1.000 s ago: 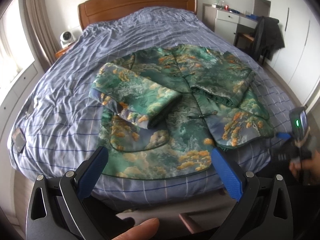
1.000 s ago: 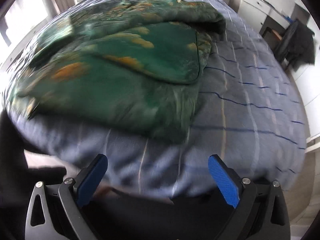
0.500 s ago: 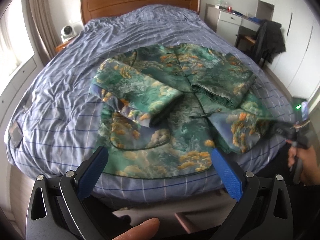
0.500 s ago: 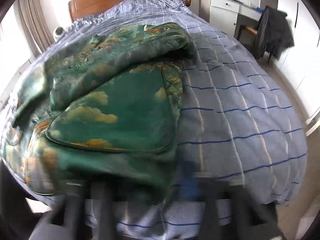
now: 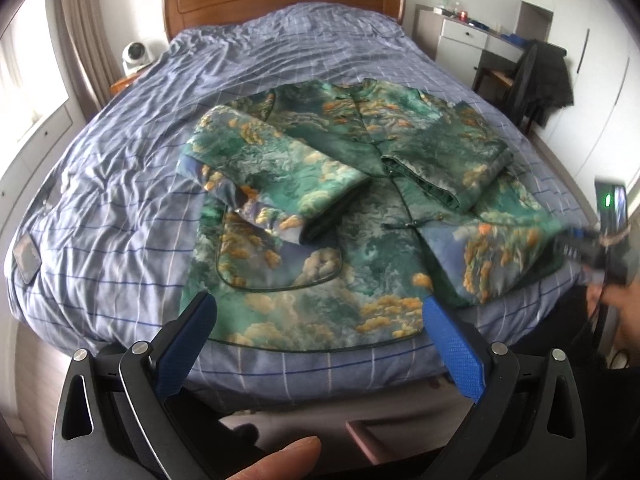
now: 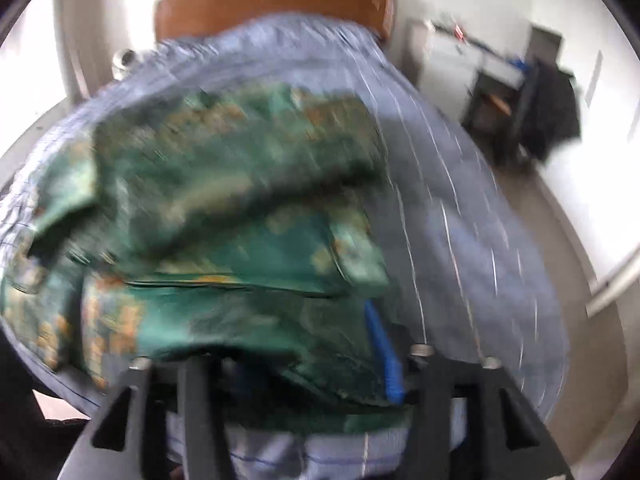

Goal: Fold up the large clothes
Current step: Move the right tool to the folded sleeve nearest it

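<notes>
The jacket (image 5: pixel 360 220) is lying face up on the bed (image 5: pixel 120 200), near the foot end, with its collar pointing toward the headboard (image 5: pixel 280 0). Both sleeves are lying folded in across the chest: one slants over the front on the left of the view, the other crosses the upper right. The front closure is running down the middle, and the lower hem is resting close to the foot edge of the mattress.

The left tool (image 5: pixel 316 304) is hovering over that foot edge with its blue fingers (image 5: pixel 192 344) spread wide and nothing between them. A fingertip (image 5: pixel 280 460) of the person is showing at the bottom of the left wrist view.

The right tool (image 5: pixel 576 248) is sitting at the jacket's lower right corner, with a hand (image 5: pixel 616 300) gripping its handle. The cloth there is stretching out toward it. In the right wrist view, which is heavily blurred, green fabric is bunching between the two fingers and one blue pad (image 6: pixel 380 352) is showing beside it. The jaws have just been opening with the jacket between them; whether the pads are pressing on the cloth cannot be told.

A chair (image 5: pixel 540 80) draped with a dark garment is standing beyond the bed's right side.
</notes>
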Demonstrator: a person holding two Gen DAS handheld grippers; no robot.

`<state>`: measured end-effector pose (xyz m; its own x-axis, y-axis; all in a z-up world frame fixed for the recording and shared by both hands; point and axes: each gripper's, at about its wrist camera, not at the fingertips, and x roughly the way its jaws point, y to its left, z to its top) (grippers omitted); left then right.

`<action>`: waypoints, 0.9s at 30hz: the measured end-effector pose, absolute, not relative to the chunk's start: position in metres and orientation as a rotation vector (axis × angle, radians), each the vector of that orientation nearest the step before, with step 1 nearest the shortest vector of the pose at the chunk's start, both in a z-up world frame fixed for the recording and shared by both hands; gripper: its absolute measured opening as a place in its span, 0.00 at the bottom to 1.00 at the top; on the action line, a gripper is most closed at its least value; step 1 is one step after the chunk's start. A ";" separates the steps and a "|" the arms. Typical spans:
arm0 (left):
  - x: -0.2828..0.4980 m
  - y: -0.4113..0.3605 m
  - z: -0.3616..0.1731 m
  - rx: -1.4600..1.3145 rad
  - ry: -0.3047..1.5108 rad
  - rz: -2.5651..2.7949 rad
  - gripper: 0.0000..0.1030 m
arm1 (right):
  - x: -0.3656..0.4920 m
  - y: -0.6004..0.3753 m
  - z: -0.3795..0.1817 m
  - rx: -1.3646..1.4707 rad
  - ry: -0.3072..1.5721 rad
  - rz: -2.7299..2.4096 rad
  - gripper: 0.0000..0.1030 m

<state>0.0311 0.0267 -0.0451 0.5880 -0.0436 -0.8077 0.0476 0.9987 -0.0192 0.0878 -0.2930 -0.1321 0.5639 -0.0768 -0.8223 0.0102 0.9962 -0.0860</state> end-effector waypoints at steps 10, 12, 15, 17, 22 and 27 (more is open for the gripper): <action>0.034 0.026 -0.048 0.021 0.940 -0.031 0.99 | 0.023 -0.306 -0.150 -0.143 1.151 -0.056 0.52; 0.036 0.024 -0.049 0.013 0.943 -0.044 0.99 | 0.014 -0.295 -0.126 -0.140 1.076 0.005 0.52; 0.038 0.019 -0.048 0.022 0.936 -0.058 0.99 | 0.021 -0.266 -0.098 -0.164 0.975 0.119 0.52; 0.036 0.018 -0.046 0.026 0.930 -0.061 0.99 | 0.036 -0.248 -0.102 -0.187 0.963 0.172 0.53; 0.028 0.029 -0.042 0.029 0.919 -0.023 0.99 | 0.074 -0.211 -0.165 -0.264 1.194 0.239 0.56; 0.031 0.041 -0.048 -0.004 0.935 0.008 0.99 | 0.107 -0.170 -0.096 -0.347 0.917 0.318 0.68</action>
